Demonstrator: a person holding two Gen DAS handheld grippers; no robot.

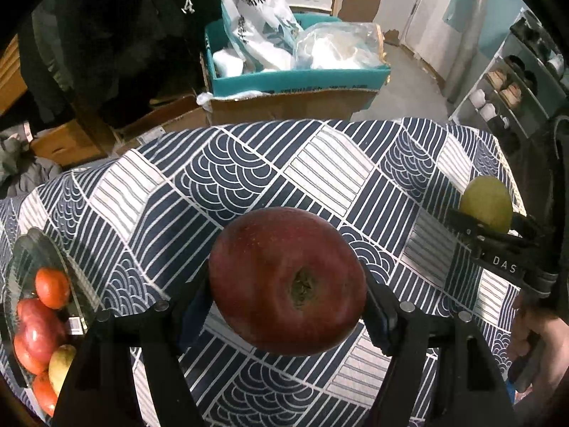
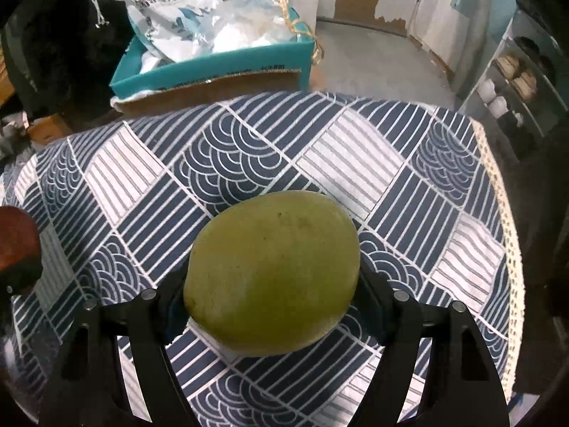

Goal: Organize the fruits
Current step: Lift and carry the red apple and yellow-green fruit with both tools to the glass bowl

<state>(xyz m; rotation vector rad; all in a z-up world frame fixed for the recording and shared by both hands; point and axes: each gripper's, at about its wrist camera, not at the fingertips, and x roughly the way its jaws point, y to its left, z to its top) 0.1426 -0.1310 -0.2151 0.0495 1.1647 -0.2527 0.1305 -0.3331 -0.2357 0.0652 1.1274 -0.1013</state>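
Observation:
A dark red apple [image 1: 284, 277] sits between the pads of my left gripper [image 1: 288, 302], which is shut on it and holds it clear of the patterned tablecloth [image 1: 249, 163]. My right gripper [image 2: 272, 299] is shut on a green oval fruit [image 2: 272, 270], also above the cloth. In the left wrist view the right gripper [image 1: 498, 235] and its green fruit [image 1: 485, 203] show at the right edge. The apple [image 2: 16, 238] shows at the left edge of the right wrist view. A glass bowl [image 1: 35, 238] at the far left holds oranges, red apples and a yellow-green fruit.
Beyond the table's far edge stands a cardboard box [image 1: 284, 106] with a teal box [image 1: 295, 78] of plastic bags on it. A shoe rack [image 1: 505, 96] stands at the right. A hand [image 1: 540, 348] grips the right tool. The cloth's lace hem [image 2: 498, 213] marks the right edge.

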